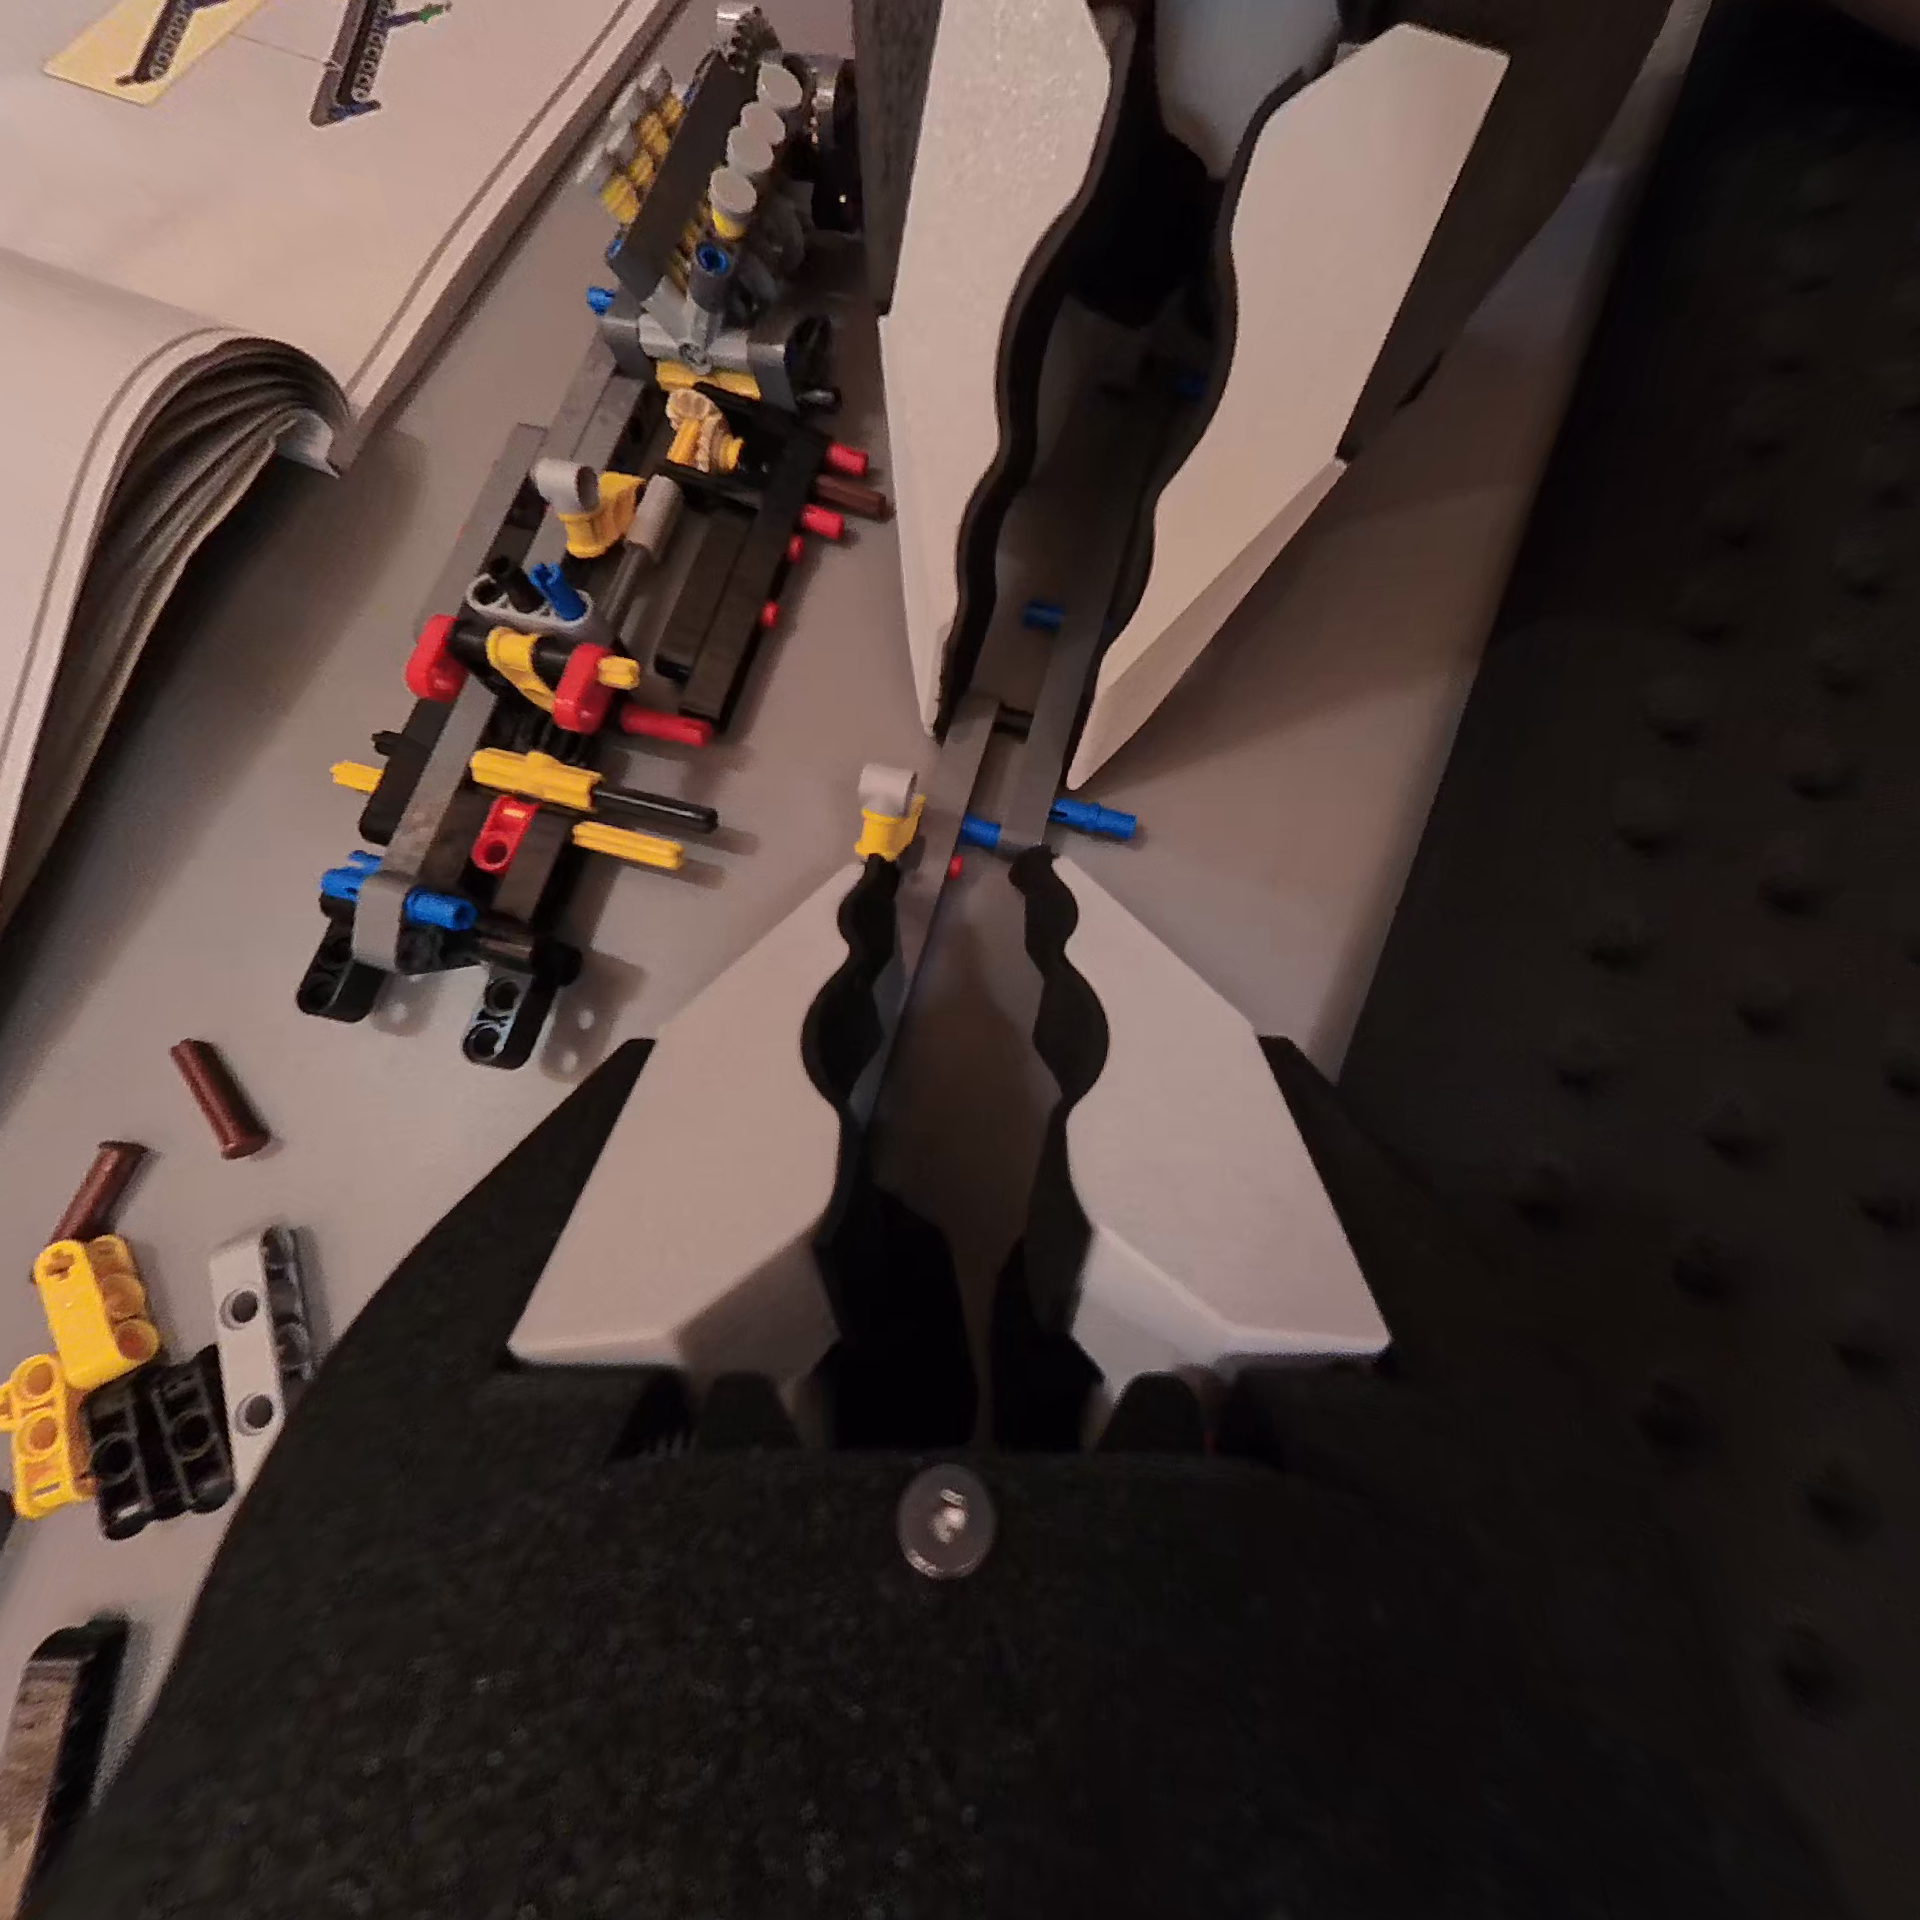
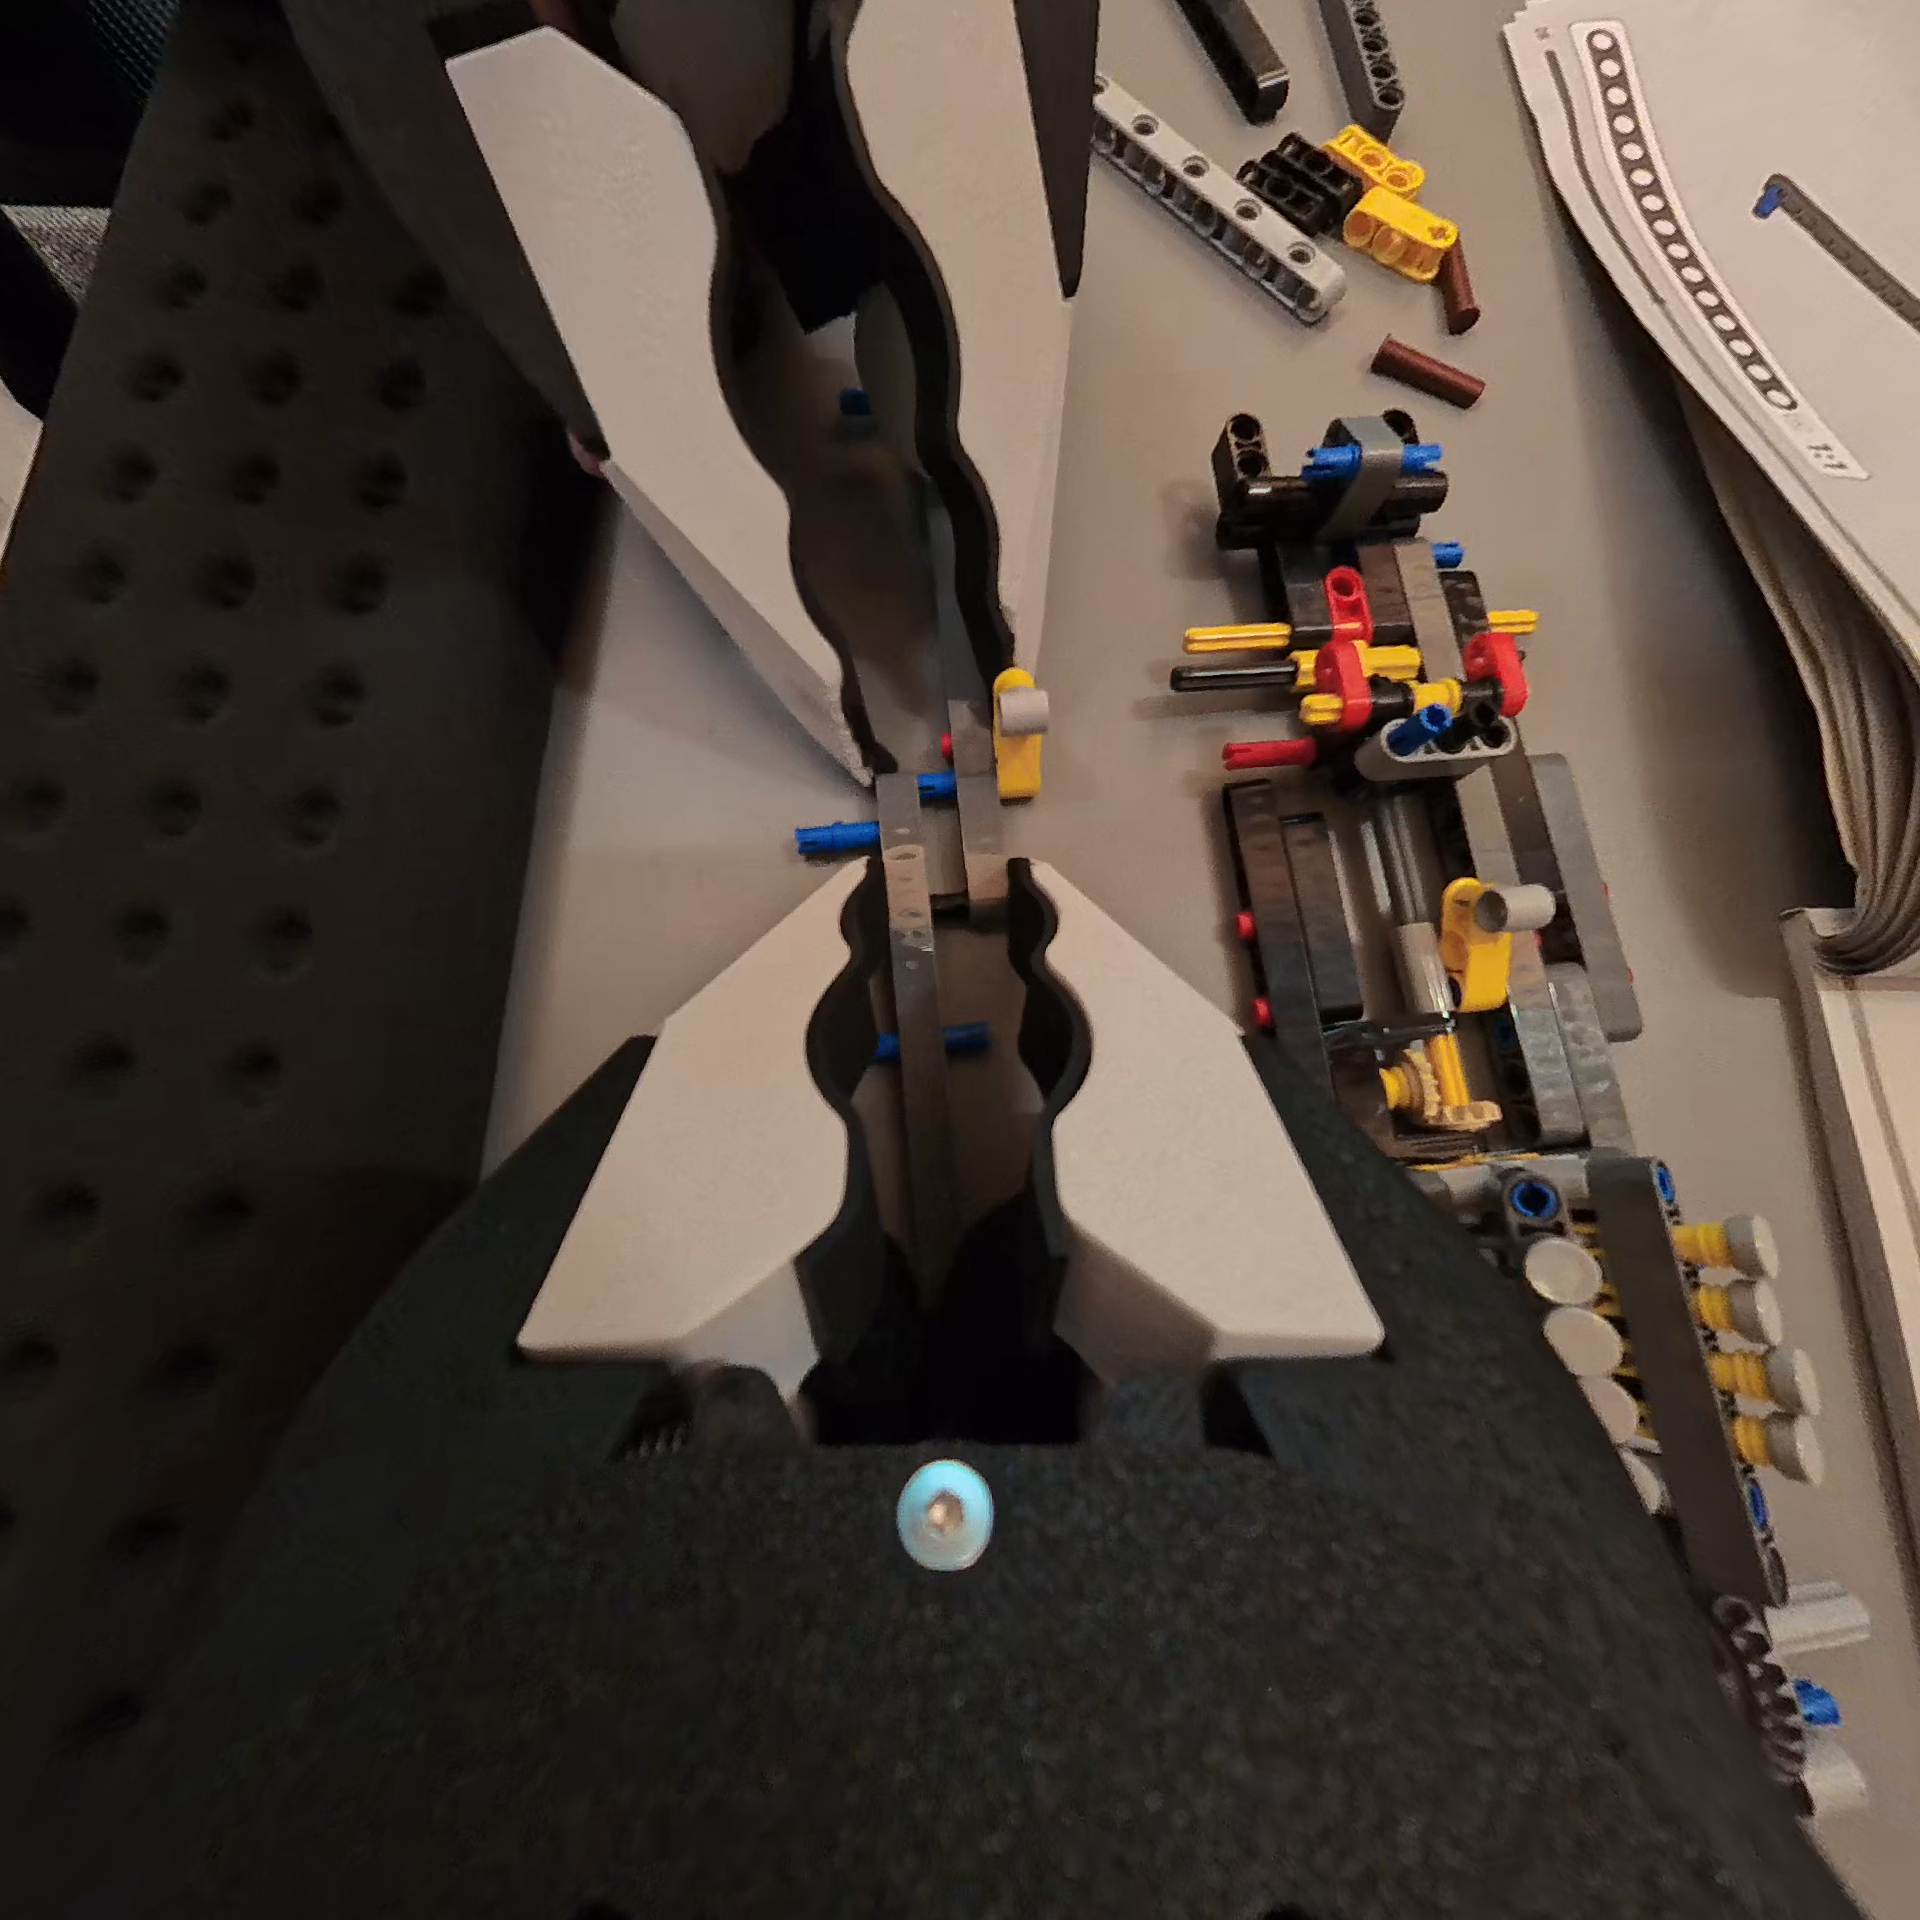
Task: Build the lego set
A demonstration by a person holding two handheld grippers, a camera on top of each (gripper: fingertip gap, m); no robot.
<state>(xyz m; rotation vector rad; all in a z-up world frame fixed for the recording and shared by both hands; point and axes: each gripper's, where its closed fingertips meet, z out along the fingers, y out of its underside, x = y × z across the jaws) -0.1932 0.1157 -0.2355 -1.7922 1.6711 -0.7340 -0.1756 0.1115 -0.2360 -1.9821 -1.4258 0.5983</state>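
Observation:
A sub-assembly of two long grey beams (image 2: 906,935) joined by blue pins (image 2: 831,837), with a yellow and grey connector (image 2: 1016,732) on one side, hangs above the grey table. My right gripper (image 2: 940,875) is shut on one end of it. My left gripper (image 1: 958,868) faces it and is shut on the other end; the beams (image 1: 1029,727), a blue pin (image 1: 1093,817) and the connector (image 1: 889,817) also show in the left wrist view. The larger model (image 1: 582,644) lies on the table beside them and also shows in the right wrist view (image 2: 1434,883).
An open instruction booklet (image 1: 208,312) (image 2: 1766,312) lies beyond the model. Loose parts sit near it: brown pins (image 1: 218,1096) (image 2: 1429,369), yellow connectors (image 1: 94,1309) (image 2: 1392,213), a light grey beam (image 2: 1216,197). A dark perforated surface (image 1: 1662,935) (image 2: 208,727) borders the table edge. The grippers are tip to tip, or close to it.

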